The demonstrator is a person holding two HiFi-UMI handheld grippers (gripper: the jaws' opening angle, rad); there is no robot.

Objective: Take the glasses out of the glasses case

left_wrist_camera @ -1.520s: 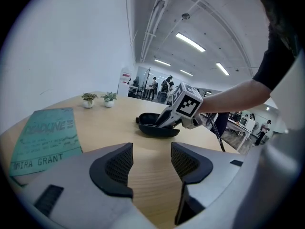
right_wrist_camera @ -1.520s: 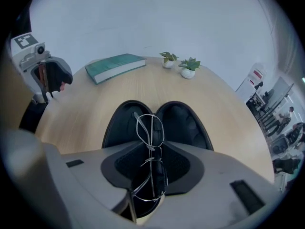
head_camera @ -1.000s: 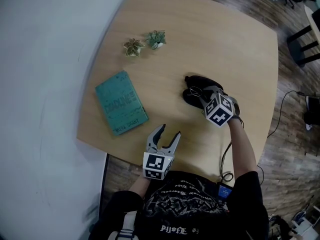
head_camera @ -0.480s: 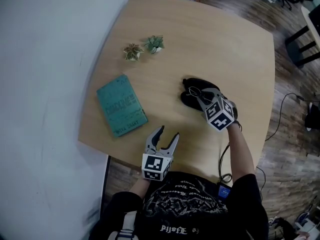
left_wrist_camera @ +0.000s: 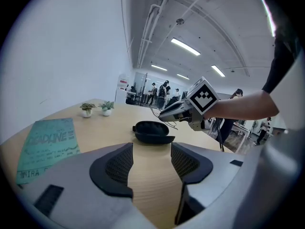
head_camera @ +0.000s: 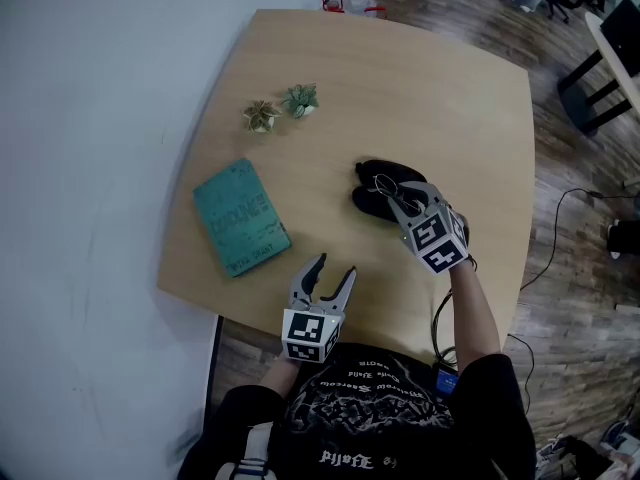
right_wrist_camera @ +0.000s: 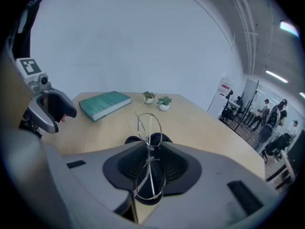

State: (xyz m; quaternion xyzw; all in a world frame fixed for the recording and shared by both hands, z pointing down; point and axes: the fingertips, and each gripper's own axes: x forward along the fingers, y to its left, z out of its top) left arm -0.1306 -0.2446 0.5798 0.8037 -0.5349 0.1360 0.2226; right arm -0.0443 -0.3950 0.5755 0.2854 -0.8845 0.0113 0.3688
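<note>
**Glasses between the right fingers, case just beyond them**

The glasses [right_wrist_camera: 149,128] stand between the fingers of the right gripper [head_camera: 400,200], one lens ahead of the fingertips and the other back between the pads. The glasses case [head_camera: 372,200] lies on the table [head_camera: 420,98] just below and ahead of those fingers. The left gripper [head_camera: 335,266] is near the table's front edge, with only table between its fingers and the case ahead to their right. The book [head_camera: 240,217] lies left of both pairs of fingers. Two small plants [head_camera: 262,116] [head_camera: 300,100] stand side by side beyond it.
</note>
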